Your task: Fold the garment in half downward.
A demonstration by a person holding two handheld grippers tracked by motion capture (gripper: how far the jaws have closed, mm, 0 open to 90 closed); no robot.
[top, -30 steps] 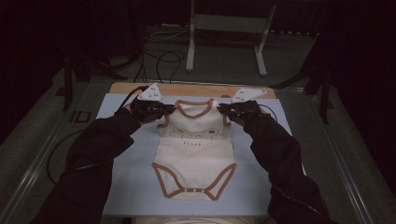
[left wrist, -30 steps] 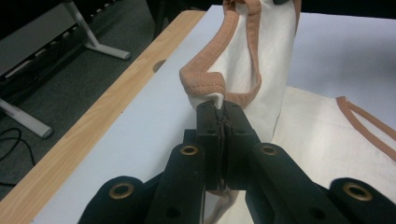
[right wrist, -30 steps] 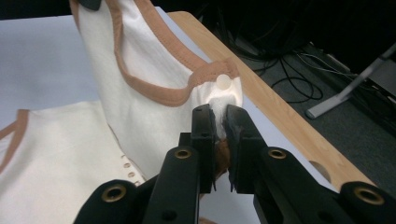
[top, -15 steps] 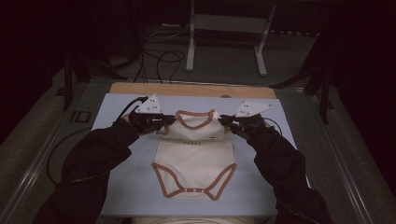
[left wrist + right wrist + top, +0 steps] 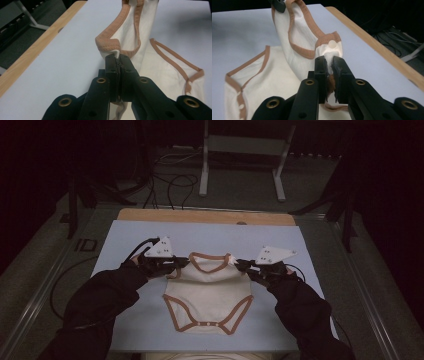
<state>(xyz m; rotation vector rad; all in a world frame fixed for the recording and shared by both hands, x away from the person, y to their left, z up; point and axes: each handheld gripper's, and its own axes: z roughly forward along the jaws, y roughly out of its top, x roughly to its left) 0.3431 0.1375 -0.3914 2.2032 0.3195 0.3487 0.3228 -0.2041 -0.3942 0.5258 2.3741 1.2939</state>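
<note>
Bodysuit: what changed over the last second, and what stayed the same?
Both hand-held grippers, left and right, carried the bodysuit by its shoulders toward the person's side of the blue mat, so the whole garment slid nearer. Nothing was taken hold of or released: both grips stayed shut on the shoulders, and the bodysuit stayed spread with its snap end toward the person.

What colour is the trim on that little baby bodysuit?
Light brown trim on the cream bodysuit; clearest in the right gripper view.

Dim room, grey floor (image 5: 240, 195) with black cables (image 5: 170, 182), white metal stand (image 5: 243, 165) behind the table (image 5: 150, 215).
</note>
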